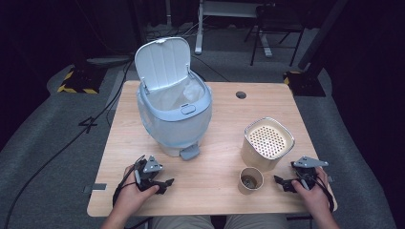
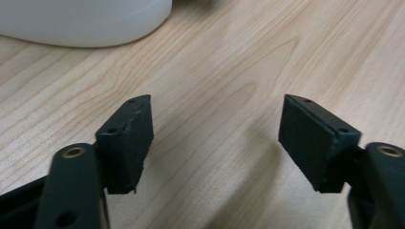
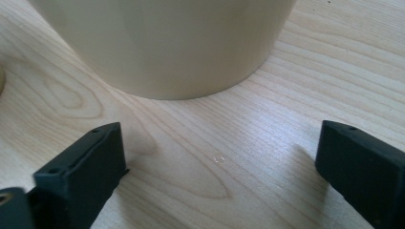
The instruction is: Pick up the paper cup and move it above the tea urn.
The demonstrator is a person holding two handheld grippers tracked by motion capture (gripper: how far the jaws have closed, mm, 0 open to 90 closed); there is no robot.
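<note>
A pale blue pedal bin (image 1: 174, 112) stands on the wooden table (image 1: 224, 109) with its white lid up and a liner inside. Right of it sits a cream container with a perforated top (image 1: 267, 143). A small paper cup (image 1: 250, 180) with something dark at its bottom stands just in front of that. My left gripper (image 1: 162, 183) rests open near the front left edge, and its jaws frame bare wood (image 2: 217, 138) below the bin's white base (image 2: 86, 21). My right gripper (image 1: 282, 183) lies open at the front right, facing the cream container's wall (image 3: 167, 43).
A cable hole (image 1: 241, 95) marks the table's far side. Beyond the table stand a chair (image 1: 277, 28) and a desk frame (image 1: 200, 28) on grey carpet. Cables trail on the floor at the left (image 1: 62, 148).
</note>
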